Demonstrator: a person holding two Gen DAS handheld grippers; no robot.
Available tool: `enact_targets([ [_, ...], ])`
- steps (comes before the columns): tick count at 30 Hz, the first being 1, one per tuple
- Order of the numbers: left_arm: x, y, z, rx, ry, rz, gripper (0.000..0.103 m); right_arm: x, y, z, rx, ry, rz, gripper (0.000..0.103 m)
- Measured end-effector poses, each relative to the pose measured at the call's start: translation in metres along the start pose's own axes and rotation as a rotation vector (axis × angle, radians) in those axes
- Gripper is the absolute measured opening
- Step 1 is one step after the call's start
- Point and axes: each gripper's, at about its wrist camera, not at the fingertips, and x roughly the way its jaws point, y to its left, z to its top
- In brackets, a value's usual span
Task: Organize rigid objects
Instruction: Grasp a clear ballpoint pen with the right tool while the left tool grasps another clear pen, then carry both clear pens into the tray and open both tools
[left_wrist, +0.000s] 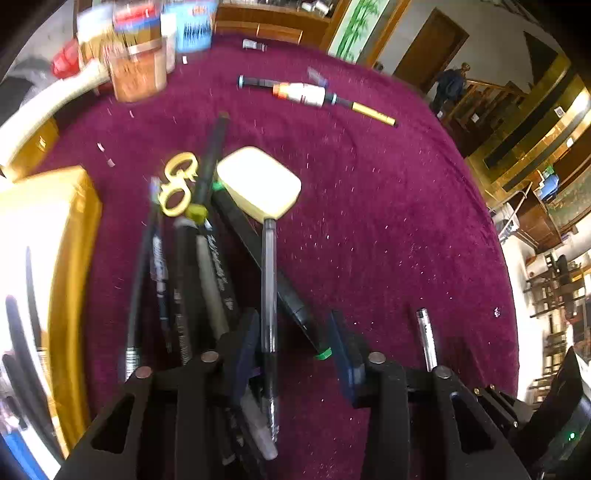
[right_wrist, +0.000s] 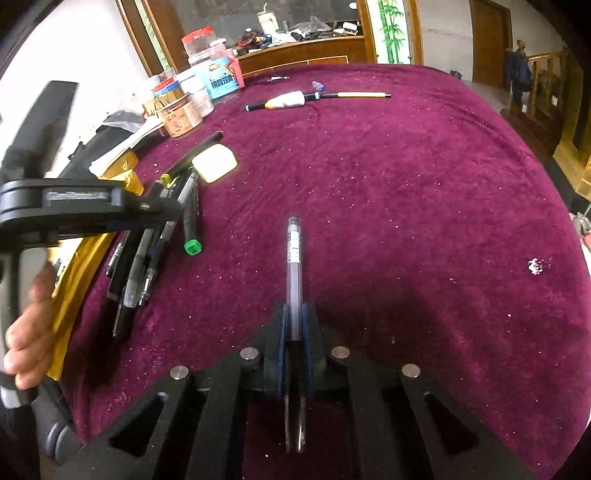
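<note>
1. the right gripper (right_wrist: 294, 325) is clamped tight on a clear-barrelled pen (right_wrist: 294, 258), which sticks straight out ahead of its blue pads, above the magenta cloth of the counter (right_wrist: 406, 206).
2. the left gripper (left_wrist: 295, 347) is partly open over a heap of pens (left_wrist: 192, 266) at the left side of the counter; its pads (left_wrist: 248, 343) stand apart.
3. a clear pen (left_wrist: 269, 295) lies between the left gripper's pads, close against the left one. whether that pad presses on it cannot be told, and the other pad is clear of it.
4. a black marker with green ends (left_wrist: 258, 251) runs slantwise under that clear pen, one green cap just beside the right-hand pad.
5. yellow-handled scissors (left_wrist: 177, 184) lie at the far end of the heap, beside a cream rectangular block (left_wrist: 258, 181) that rests on the cloth.
6. farther off, a white bottle with an orange cap (right_wrist: 286, 99) lies in a line with a black pen (right_wrist: 255, 107) and a yellow-barrelled pen (right_wrist: 362, 95).
7. jars and tubs (right_wrist: 199, 88) crowd the far left corner of the counter; a gold box (left_wrist: 70, 258) sits at the left edge.
8. in the right wrist view a hand (right_wrist: 29, 332) grips the left gripper's handle, low at the left.
</note>
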Motion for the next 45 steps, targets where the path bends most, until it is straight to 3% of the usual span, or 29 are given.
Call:
enact_targets([
  [4,0.005,0.003,0.001,-0.015,0.016,-0.019,0.025,0.001,-0.003,0.0,0.012,0.005,0.016,0.008],
  [6,0.005,0.005,0.002,-0.019,0.026,-0.06,0.01,0.001,-0.002,0.0,0.01,0.01,0.016,0.008],
  [8,0.002,0.007,0.0,-0.034,0.024,-0.068,0.007,0.002,-0.001,0.0,0.006,0.014,0.015,0.008],
  [14,-0.008,0.007,-0.012,-0.061,0.012,-0.1,0.007,0.003,-0.001,0.001,0.002,0.017,0.013,0.008],
  [21,-0.066,0.01,-0.062,-0.093,-0.032,-0.218,0.007,0.002,0.001,0.0,-0.014,0.012,0.017,0.008],
  [24,-0.1,0.021,-0.089,-0.116,-0.072,-0.243,0.007,0.001,0.01,-0.001,-0.025,0.005,-0.056,0.008],
  [26,-0.124,0.036,-0.103,-0.153,-0.11,-0.252,0.007,-0.004,0.023,0.0,-0.024,0.003,-0.01,0.008],
  [28,-0.149,0.057,-0.111,-0.197,-0.159,-0.241,0.007,-0.017,0.048,0.003,-0.036,-0.021,0.09,0.008],
  [35,-0.211,0.136,-0.124,-0.376,-0.332,-0.14,0.007,-0.04,0.15,0.026,-0.156,-0.016,0.41,0.008],
  [40,-0.216,0.179,-0.115,-0.453,-0.382,-0.104,0.007,-0.024,0.206,0.042,-0.196,0.041,0.502,0.008],
  [45,-0.203,0.213,-0.092,-0.516,-0.385,-0.111,0.007,0.014,0.247,0.059,-0.204,0.099,0.508,0.008],
])
